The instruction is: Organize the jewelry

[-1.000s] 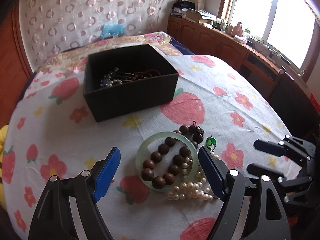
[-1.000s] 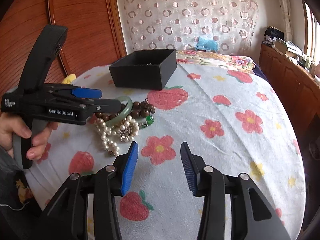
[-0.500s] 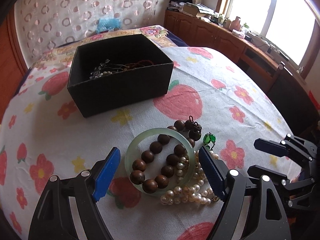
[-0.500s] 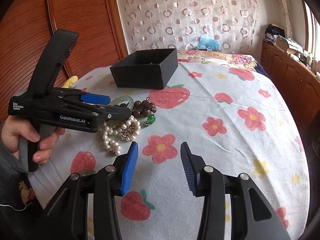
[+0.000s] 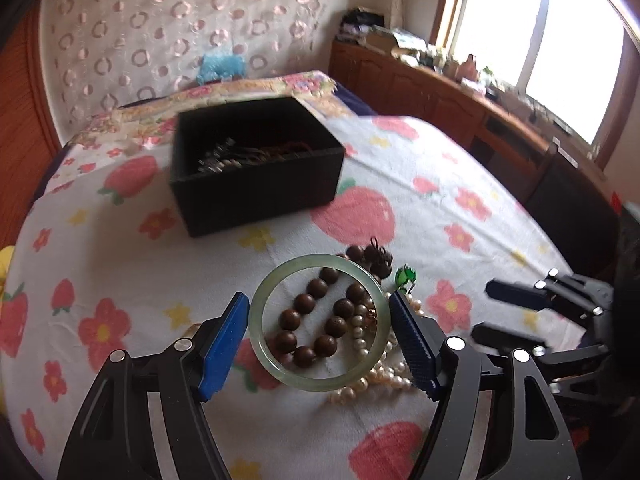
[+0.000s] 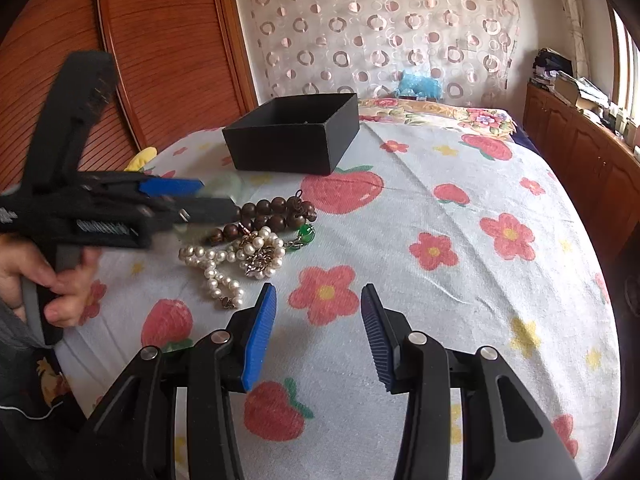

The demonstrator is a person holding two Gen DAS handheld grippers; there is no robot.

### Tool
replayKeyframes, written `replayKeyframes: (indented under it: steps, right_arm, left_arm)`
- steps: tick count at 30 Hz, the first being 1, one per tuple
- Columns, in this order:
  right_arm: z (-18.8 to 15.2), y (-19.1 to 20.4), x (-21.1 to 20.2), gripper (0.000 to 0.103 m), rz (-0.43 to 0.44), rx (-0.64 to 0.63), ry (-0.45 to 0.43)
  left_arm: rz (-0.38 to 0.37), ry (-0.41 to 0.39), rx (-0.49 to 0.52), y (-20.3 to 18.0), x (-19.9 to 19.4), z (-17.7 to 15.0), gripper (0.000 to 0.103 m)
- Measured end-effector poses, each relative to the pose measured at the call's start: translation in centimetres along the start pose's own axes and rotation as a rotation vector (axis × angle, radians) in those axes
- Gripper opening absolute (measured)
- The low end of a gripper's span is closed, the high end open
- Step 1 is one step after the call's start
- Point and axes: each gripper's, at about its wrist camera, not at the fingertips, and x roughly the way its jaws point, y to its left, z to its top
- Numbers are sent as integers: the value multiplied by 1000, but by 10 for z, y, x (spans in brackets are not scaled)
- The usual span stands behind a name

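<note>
A pale green jade bangle [image 5: 266, 340] sits between the blue pads of my left gripper [image 5: 318, 338], which has closed in on its two sides. Inside and behind the ring lie a brown wooden bead bracelet [image 5: 320, 314], a pearl necklace [image 5: 372, 376] and a green gem pendant [image 5: 405, 276]. The black open box [image 5: 256, 172] with several jewelry pieces inside stands further back. My right gripper [image 6: 318, 332] is open and empty over the cloth, right of the pearls [image 6: 224, 260]. The left gripper [image 6: 188, 200] shows blurred in the right wrist view.
The flowered, strawberry-print cloth [image 6: 440, 240] covers the table. A wooden cabinet [image 5: 440, 96] runs along the right under the window. A curtained wall and a blue item [image 6: 416, 82] lie behind the box [image 6: 296, 136]. The right gripper shows at the right edge of the left wrist view [image 5: 516, 316].
My left gripper has narrowed from wide open until its pads meet the jade bangle, and has shifted with it. The right gripper has stayed in place, open.
</note>
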Motion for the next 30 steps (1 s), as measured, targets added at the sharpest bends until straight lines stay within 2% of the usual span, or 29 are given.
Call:
replayKeyframes:
  steps: [5,15,22,30]
  right_arm:
    - [1,9,0,47,-4,-39,2]
    - [15,43,13,46,120,-127,46]
    - [21,59,31,31,151,-177,100]
    - [28,70,49,27,133,-257,154]
  left_arm:
    - [23,-52,-29,11,-27,-6,69]
    - [64,-56,-89,36,-47,-32,69]
    - [66,-61,-120,46,-51,-40,69]
    - [70,-56,-117,48,-49,-44,69]
